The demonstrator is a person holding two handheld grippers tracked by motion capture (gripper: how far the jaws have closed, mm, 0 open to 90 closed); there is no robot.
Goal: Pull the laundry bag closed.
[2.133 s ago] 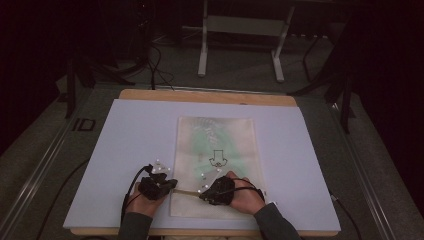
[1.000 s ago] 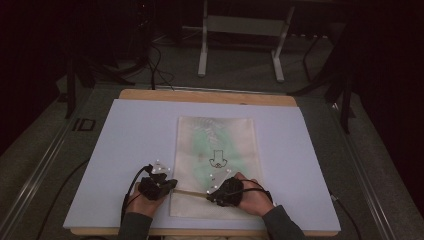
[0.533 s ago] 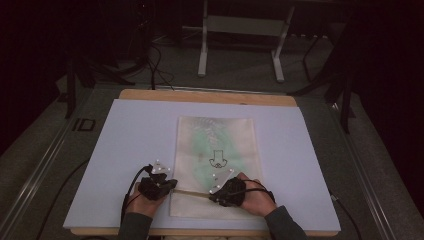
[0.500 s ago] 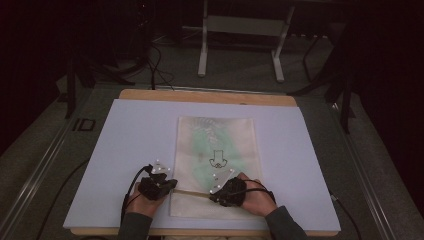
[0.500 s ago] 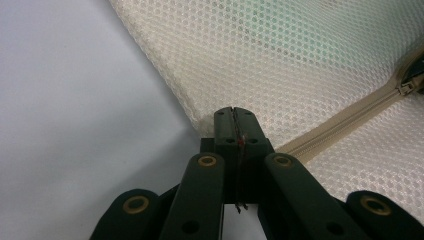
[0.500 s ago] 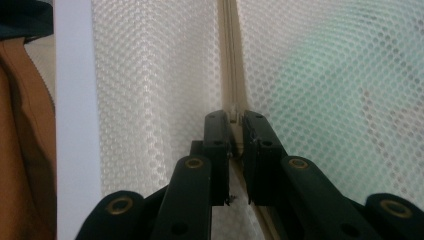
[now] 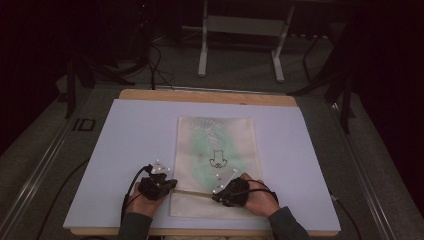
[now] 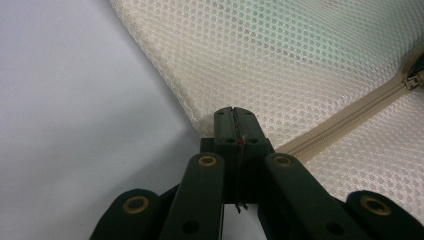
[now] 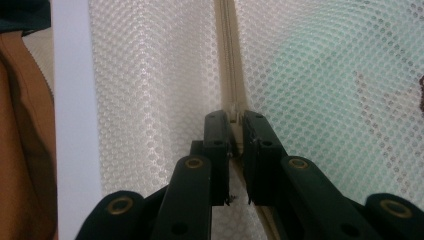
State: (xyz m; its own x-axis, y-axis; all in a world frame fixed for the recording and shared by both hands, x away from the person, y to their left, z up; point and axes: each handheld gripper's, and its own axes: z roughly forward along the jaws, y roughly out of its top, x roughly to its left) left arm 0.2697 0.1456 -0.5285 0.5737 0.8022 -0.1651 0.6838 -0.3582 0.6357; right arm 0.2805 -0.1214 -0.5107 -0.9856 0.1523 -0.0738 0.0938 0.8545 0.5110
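A cream mesh zip bag (image 7: 235,140) lies flat on the white board (image 7: 130,150), with a pale green garment (image 7: 197,155) showing through it. Its zipper (image 7: 195,193) runs across near the front edge. My left gripper (image 7: 173,184) is shut on the bag's left edge where the zipper ends; in the left gripper view (image 8: 234,117) the jaws pinch the mesh rim beside the zipper tape (image 8: 345,120). My right gripper (image 7: 216,196) points left along the zipper, and in the right gripper view (image 9: 235,120) its jaws are shut on the zipper pull (image 9: 233,109).
The white board rests on a wooden table (image 7: 200,95) with its front edge just behind my hands. Cables trail from both grippers. A metal stand (image 7: 240,30) and dark floor lie beyond the far edge. Bare board lies on both sides of the bag.
My right gripper has slid a little to the right along the zipper. The left gripper has stayed where it was.
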